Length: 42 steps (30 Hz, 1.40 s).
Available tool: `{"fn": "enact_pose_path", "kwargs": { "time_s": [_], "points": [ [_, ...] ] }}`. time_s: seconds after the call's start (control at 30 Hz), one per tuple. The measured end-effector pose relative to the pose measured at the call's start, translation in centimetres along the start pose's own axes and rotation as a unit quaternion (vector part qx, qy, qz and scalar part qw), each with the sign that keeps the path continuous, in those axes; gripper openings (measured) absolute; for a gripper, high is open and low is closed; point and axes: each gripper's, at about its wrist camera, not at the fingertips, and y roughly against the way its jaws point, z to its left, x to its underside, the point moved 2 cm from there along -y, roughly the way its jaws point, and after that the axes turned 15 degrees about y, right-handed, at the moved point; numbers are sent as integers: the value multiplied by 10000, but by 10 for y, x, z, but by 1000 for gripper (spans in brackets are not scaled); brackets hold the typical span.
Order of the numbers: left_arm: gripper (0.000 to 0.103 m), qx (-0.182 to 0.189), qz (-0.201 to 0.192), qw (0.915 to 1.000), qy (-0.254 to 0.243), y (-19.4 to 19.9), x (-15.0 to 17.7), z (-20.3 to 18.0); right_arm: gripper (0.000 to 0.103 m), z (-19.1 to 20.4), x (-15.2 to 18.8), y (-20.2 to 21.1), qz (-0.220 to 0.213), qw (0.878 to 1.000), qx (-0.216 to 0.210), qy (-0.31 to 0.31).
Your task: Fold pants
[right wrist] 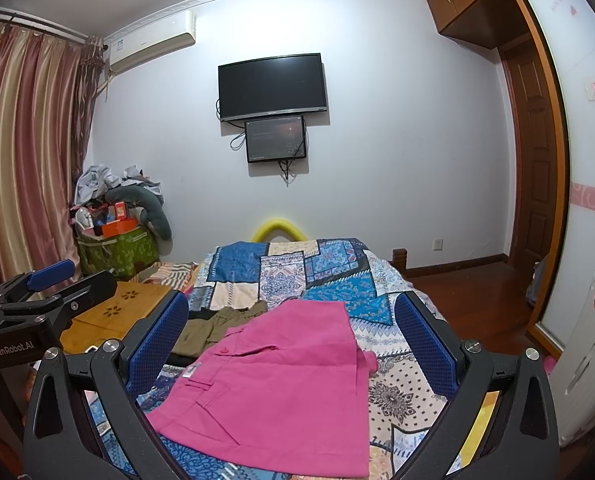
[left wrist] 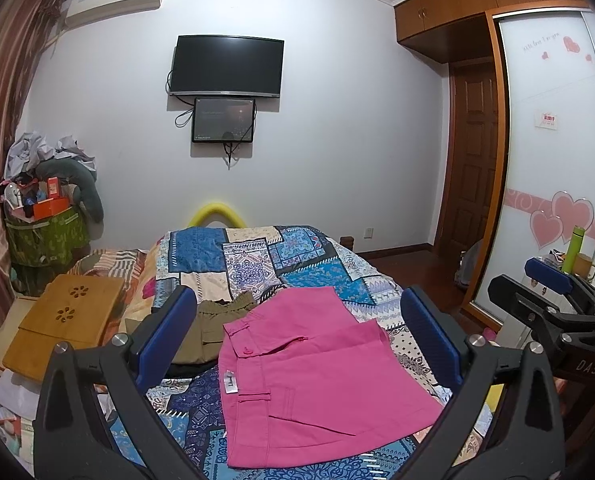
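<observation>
Pink pants (left wrist: pixel 317 380) (right wrist: pixel 273 384) lie folded into a flat block on the patchwork bedspread (left wrist: pixel 257 264) (right wrist: pixel 297 272), waistband and button to the left. My left gripper (left wrist: pixel 297 336) hovers above them, open, nothing between its blue pads. My right gripper (right wrist: pixel 291 336) is likewise open over the pants, holding nothing. In the left wrist view the right gripper (left wrist: pixel 557 292) shows at the right edge; in the right wrist view the left gripper (right wrist: pixel 37 292) shows at the left edge. Olive-brown pants (left wrist: pixel 213 328) (right wrist: pixel 217 326) lie folded just beyond the pink ones, to the left.
A wooden lap tray (left wrist: pixel 65 324) (right wrist: pixel 113 316) rests at the bed's left. A green basket (left wrist: pixel 45 236) (right wrist: pixel 117 252) piled with clutter stands by the curtain. A wardrobe (left wrist: pixel 553 140) lines the right, with a green bottle (left wrist: pixel 573 248) on a stand. A television (left wrist: pixel 227 66) hangs on the far wall.
</observation>
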Motion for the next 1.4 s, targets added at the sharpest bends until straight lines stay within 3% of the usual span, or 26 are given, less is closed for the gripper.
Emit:
{"fn": "enact_pose_path", "kwargs": {
  "time_s": [1.4],
  "points": [
    [103, -70, 31, 10000, -39, -9, 1, 1, 103, -1, 2, -7, 96, 9999, -22, -41]
  ]
}}
